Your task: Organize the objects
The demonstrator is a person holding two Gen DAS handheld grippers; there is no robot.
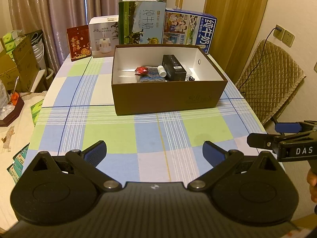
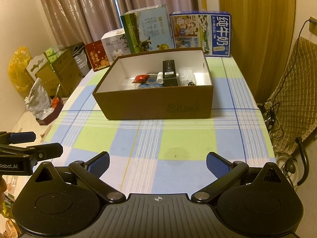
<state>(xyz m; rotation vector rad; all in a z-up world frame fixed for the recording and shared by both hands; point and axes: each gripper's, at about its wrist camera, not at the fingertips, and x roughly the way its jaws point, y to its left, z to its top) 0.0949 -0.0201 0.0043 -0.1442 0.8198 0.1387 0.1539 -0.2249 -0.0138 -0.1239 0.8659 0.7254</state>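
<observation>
A brown open box [image 1: 166, 101] [image 2: 158, 105] with a white inside stands mid-table. In it lie a red packet [image 1: 141, 71] [image 2: 140, 78], a blue woven cloth [image 1: 151, 75], a small white bottle [image 1: 162, 71] [image 2: 159, 77], a black carton [image 1: 174, 66] [image 2: 169, 72] and a white patterned item [image 2: 186, 74]. My left gripper [image 1: 154, 152] hangs open over the near tablecloth, holding nothing. My right gripper [image 2: 157, 163] is likewise open and empty, well short of the box. Each gripper shows at the edge of the other's view.
Upright cartons line the table's far edge: a red one [image 1: 78, 42], a white humidifier box [image 1: 103, 37], a green milk carton [image 1: 141, 21] and a blue milk carton [image 1: 189, 30]. A padded chair [image 1: 267, 79] stands right; cardboard boxes [image 2: 59, 73] and clutter sit left.
</observation>
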